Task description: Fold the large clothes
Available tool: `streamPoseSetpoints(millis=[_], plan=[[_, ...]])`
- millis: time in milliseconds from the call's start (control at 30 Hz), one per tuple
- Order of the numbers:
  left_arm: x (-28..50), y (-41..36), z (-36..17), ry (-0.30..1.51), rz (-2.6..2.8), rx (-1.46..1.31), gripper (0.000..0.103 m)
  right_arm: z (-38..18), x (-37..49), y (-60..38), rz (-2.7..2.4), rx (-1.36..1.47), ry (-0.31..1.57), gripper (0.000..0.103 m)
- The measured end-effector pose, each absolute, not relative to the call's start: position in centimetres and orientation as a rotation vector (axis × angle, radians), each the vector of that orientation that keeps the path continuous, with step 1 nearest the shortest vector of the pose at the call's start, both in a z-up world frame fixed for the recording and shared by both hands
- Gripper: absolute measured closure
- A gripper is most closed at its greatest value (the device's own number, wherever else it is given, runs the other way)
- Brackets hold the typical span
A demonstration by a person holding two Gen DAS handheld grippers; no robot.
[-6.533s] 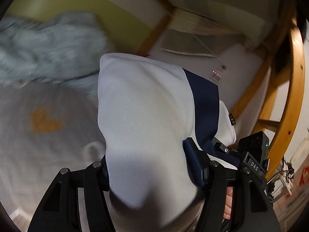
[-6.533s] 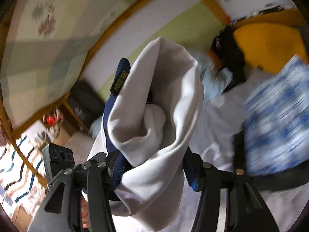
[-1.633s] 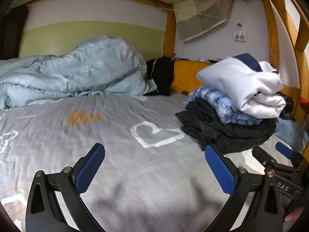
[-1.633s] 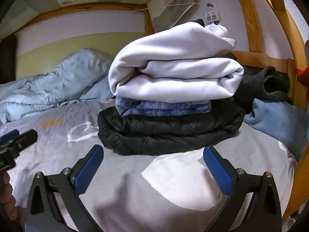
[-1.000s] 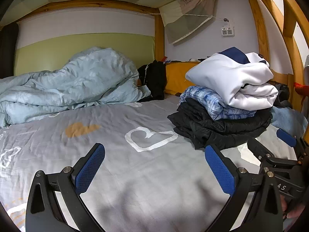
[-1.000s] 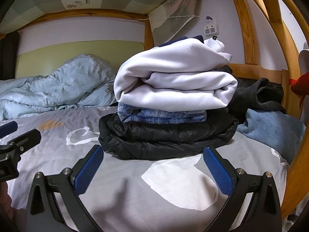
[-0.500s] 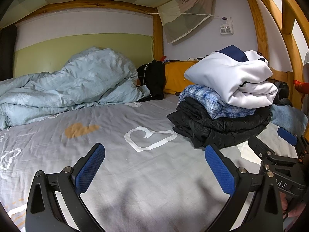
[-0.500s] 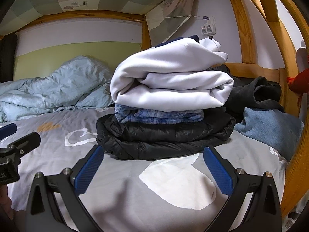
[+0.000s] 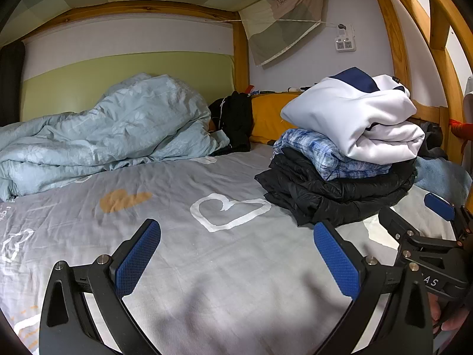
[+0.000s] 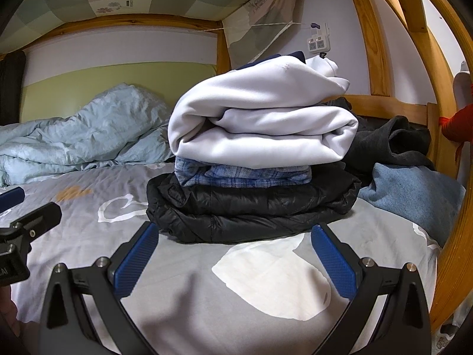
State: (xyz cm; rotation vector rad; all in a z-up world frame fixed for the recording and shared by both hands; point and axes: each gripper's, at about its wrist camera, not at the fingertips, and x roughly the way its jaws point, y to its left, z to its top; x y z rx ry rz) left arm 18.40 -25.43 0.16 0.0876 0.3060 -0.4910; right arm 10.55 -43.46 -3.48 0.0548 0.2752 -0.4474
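You are holding both tools low over the sheet (image 9: 183, 254), and each is empty: the left gripper (image 9: 236, 254) is spread wide with nothing between its blue pads, and the right gripper (image 10: 233, 254) is spread the same way. The pile is lying just ahead of your right gripper and ahead and to the right of your left one. On top the white hoodie (image 10: 260, 118) is resting, already folded; under it the plaid shirt (image 10: 242, 174) is lying, and the black jacket (image 10: 251, 207) is carrying both at the bottom. So these three seem finished, I think. To the right of your right gripper, beside the pile, a dark sweater (image 10: 390, 142) and a blue garment (image 10: 414, 195) are lying in loose heaps, and these look like the next work. The sweater is looking thick and soft, so it will probably sag heavily and bunch when you are lifting it; I would pinch it at a hem or a shoulder seam, where the cloth is doubled, not in the middle. The blue one seems stiffer, like denim, and may hold its shape better; take it at an edge with both grippers apart. The jacket fabric is looking smooth, so the pile may be slipping if you push against it.
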Motion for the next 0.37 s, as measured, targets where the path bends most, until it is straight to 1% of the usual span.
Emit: streamPoseSetpoints(millis=[367], plan=[[18.44, -25.42, 0.13, 0.314, -0.487, 0.096, 0.000, -3.50, 10.79, -43.63, -0.442, 0.053, 0.281, 0.000]])
